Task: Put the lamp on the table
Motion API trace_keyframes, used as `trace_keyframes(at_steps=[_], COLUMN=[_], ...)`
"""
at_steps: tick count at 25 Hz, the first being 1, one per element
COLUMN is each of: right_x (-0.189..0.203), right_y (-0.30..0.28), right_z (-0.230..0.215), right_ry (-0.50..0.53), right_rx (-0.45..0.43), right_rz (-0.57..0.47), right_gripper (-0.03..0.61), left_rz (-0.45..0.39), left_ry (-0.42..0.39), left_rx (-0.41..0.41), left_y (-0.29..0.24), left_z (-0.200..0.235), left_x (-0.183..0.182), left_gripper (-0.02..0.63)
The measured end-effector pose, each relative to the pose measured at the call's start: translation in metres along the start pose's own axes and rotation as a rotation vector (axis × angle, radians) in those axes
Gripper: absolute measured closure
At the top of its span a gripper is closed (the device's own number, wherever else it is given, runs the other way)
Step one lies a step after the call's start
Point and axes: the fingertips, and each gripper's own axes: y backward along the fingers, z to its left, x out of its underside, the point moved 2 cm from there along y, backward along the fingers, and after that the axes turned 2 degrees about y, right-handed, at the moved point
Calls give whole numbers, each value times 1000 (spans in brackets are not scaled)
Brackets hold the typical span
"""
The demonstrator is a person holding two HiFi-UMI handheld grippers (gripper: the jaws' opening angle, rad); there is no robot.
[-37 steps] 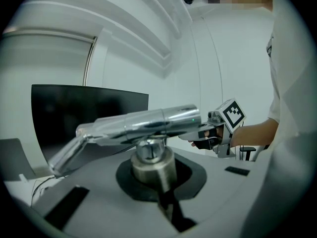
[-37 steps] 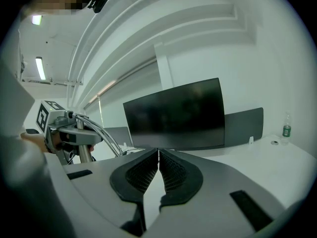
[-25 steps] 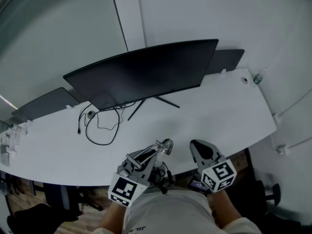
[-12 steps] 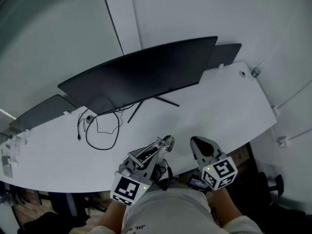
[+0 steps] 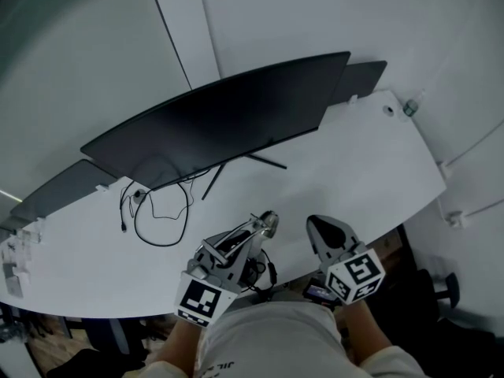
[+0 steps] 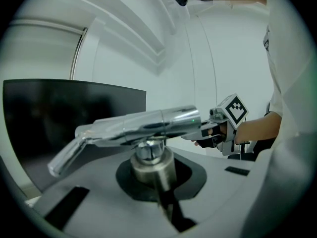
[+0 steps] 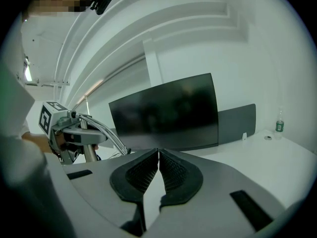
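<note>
1 curved white table [image 5: 370, 164] — dark monitor [image 5: 220, 124], white walls [image 5: 315, 22]

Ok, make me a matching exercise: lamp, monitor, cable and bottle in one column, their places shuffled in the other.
Things
1. lamp
2. monitor
3. cable
4. bottle

Places
A. by the far right corner of the table
B. held in the left gripper
C. looped on the table, left of the stand
D. at the back of the table, screen dark

Pairs: 1-B, 2-D, 3-C, 4-A
</note>
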Motion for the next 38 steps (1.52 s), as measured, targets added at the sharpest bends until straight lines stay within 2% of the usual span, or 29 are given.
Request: trace_keyframes(at_steps=[8, 17, 24, 38], right_x=[2, 6, 10, 20], right_y=[-7, -15, -22, -24], right_z=[-8, -12, -9, -12], right_ry=[-10, -33, -49, -82], right_rx=[15, 22, 20, 58], right_rz=[10, 17, 21, 33], right_gripper=[546, 546, 546, 546], left_rz=[-1, 12, 22, 15], left_ry=[-12, 53, 1, -48], left_rx=[13, -11, 5, 115], left_y=[-15, -34, -54, -78], left_z=[15, 40, 49, 64], left_x=[-2, 5, 24, 36], left_gripper=[612, 612, 612, 612])
